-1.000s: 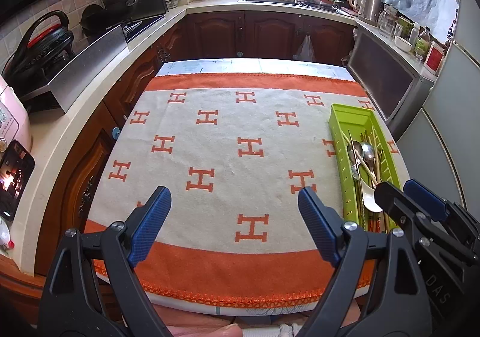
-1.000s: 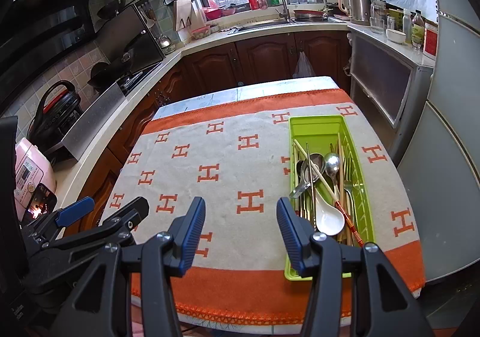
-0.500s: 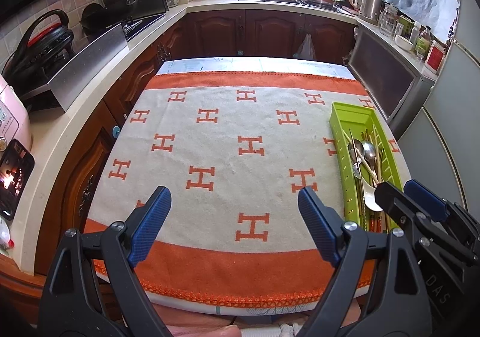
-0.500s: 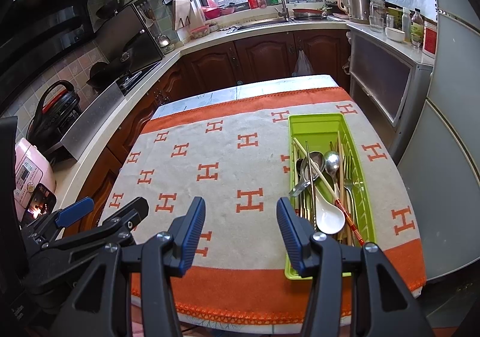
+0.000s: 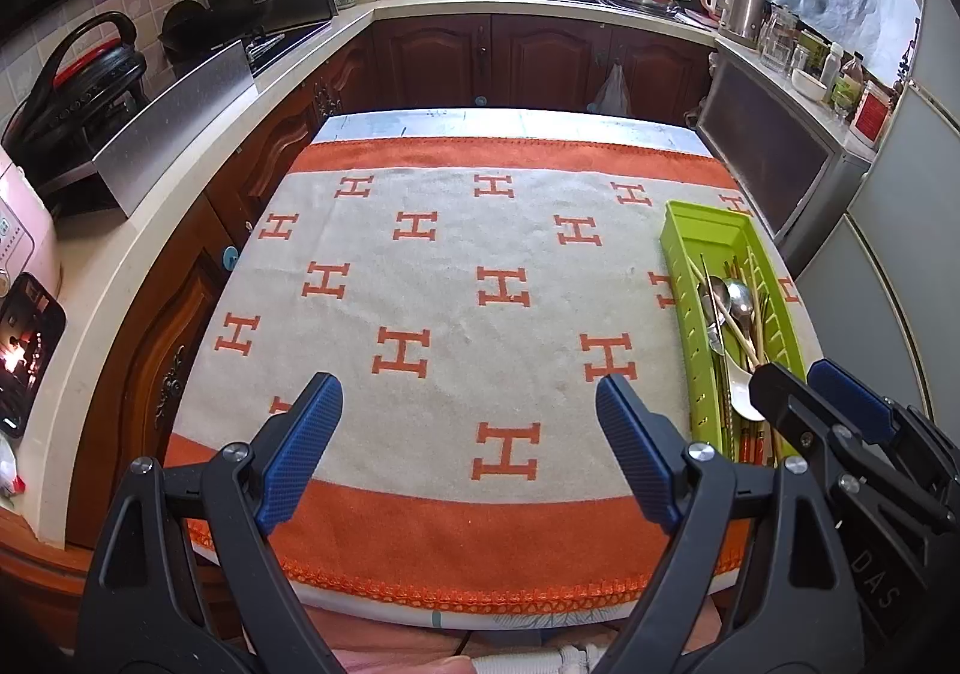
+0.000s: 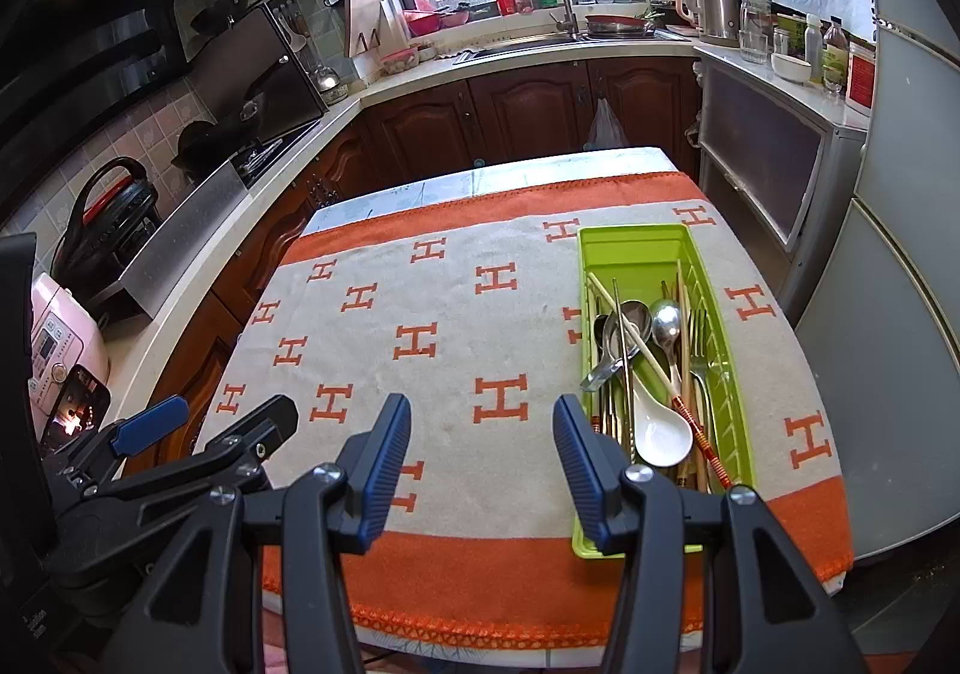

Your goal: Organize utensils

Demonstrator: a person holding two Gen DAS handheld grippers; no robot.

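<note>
Green tray (image 6: 636,254), right side of table (image 5: 420,125): spoons, chopsticks, white spoon (image 6: 660,437). Left tongs (image 5: 468,446) and right tongs (image 6: 483,464) near edge, both wide, empty.

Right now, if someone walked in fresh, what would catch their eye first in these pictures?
First, the cream cloth with orange H marks and orange borders, covering the whole table. Next, the bright green tray along the cloth's right side, piled with metal spoons, chopsticks and a white spoon. In the foreground, the left gripper and right gripper hang open over the near edge, holding nothing.
</note>
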